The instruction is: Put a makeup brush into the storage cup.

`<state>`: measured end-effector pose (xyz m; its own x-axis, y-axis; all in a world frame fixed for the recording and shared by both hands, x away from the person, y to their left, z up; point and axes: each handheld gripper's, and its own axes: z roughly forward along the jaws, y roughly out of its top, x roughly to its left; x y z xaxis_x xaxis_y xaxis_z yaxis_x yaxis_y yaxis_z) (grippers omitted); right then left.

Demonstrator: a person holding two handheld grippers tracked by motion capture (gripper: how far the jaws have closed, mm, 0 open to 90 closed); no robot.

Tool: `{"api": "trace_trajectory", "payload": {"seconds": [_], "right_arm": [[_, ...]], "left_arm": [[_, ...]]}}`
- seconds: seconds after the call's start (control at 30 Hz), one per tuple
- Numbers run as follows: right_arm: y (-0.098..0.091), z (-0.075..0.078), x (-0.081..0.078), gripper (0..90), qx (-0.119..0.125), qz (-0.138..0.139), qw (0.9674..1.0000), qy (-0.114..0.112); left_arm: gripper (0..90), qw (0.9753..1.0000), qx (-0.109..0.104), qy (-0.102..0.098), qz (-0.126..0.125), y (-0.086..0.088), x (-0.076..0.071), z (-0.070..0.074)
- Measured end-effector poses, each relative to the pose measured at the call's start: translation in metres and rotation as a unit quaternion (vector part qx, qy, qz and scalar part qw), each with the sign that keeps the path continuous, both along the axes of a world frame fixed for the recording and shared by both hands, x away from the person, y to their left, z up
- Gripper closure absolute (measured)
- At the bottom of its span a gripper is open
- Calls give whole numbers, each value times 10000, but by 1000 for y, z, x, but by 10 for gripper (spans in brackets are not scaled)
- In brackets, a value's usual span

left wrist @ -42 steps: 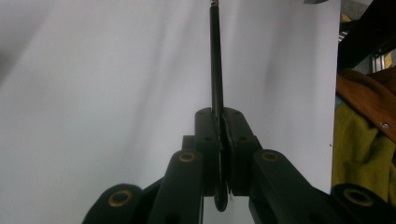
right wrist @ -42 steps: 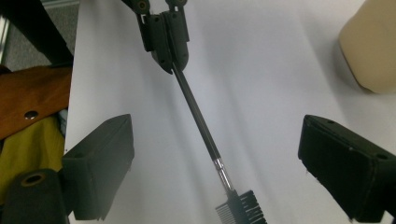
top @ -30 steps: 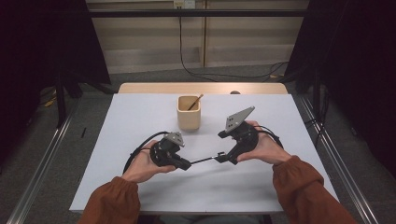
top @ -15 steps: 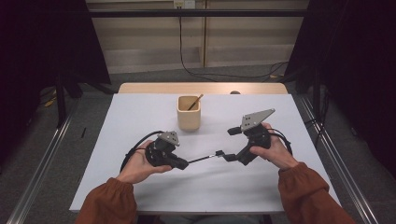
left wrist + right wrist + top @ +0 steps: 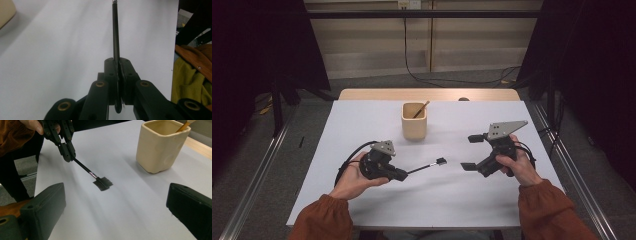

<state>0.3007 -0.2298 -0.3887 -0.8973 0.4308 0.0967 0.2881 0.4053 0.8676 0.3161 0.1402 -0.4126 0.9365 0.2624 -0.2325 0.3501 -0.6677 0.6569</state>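
At about seven o'clock on the white desk (image 5: 362,200), the left tongs (image 5: 404,174) are pinching the thin black handle of a small brush (image 5: 432,164), their pads pressed flat on it, as the left gripper view is showing. The brush is pointing toward three o'clock, its head hovering just above or perhaps grazing the sheet near the desk's middle; which of the two cannot be told. At four o'clock the right tongs (image 5: 472,151) are standing spread wide with nothing between them, having just been opening, well apart from the brush head. The beige cup (image 5: 414,121) is sitting at twelve o'clock with a wooden stick (image 5: 421,109) leaning inside it. If the brush is bound for that cup, the left hand is probably best keeping its grip low on the handle and tilting the head up before lowering it past the rim, so the bristles are not dragging. The handle is looking glossy, slim and rigid; the head is short, dark and stubby; the cup is squarish, smooth and ceramic-looking with rounded corners; the sheet is matte.
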Motion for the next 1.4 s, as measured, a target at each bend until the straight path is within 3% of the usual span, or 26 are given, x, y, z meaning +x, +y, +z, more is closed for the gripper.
{"api": "trace_trajectory", "payload": {"seconds": [0.13, 0.2, 0.47, 0.77, 1.13, 1.4], "right_arm": [[-4, 1, -6, 22, 144, -101, 9998, -51], [-6, 0, -9, 26, 222, -85, 9997, 18], [-16, -6, -22, 21, 363, -323, 9988, -98], [-15, -13, -30, 21, 550, -419, 9975, -151], [-10, -16, -31, 28, 562, -448, 9973, -165], [-5, -18, -31, 33, 532, -454, 9974, -191]], "left_arm": [[856, 9998, -130, 90, 116, 4, -1, -1], [855, 9998, -125, 43, 133, 8, -2, 1], [856, 9993, -193, -32, 306, 24, -5, 3], [856, 9978, -514, -55, 410, 35, -13, 2], [857, 9949, -865, -96, 516, 38, -20, -6], [857, 9927, -1107, -113, 464, 26, -33, -3]]}}
